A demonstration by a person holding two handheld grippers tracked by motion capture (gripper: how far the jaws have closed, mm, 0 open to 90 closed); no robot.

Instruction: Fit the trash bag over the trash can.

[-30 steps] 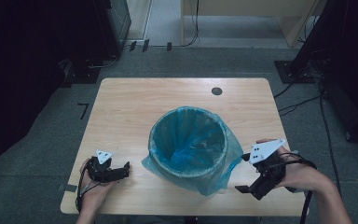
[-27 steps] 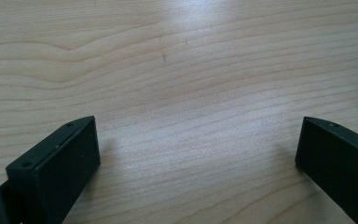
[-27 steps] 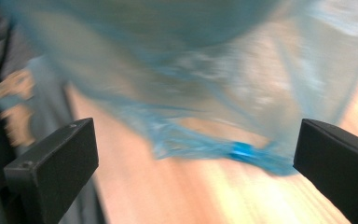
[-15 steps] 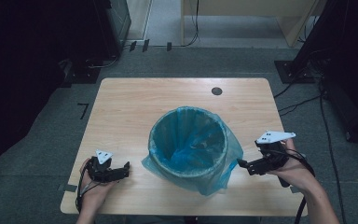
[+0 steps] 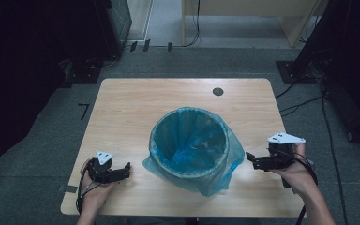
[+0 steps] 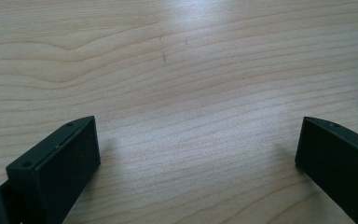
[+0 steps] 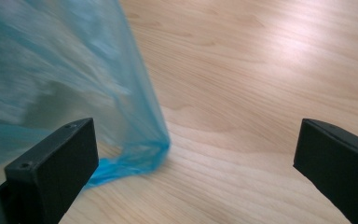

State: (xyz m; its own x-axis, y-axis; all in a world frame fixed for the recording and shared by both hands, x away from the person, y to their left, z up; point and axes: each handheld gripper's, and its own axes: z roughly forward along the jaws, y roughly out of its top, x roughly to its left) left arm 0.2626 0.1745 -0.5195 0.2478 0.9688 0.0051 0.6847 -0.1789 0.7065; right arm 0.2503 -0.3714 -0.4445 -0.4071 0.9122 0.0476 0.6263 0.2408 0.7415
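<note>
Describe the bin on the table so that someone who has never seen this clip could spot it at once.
Start at the light wooden table. Near the middle of its near half, between the left hand-held gripper and the right hand-held gripper, stands a round bin. It is the one tall thing there, lined with a translucent blue bag whose loose plastic spills over the rim and down the outside.

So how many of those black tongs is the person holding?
2. The left tongs rest near the table's front left corner; the right tongs sit beside the blue bin bag, both open.
</note>
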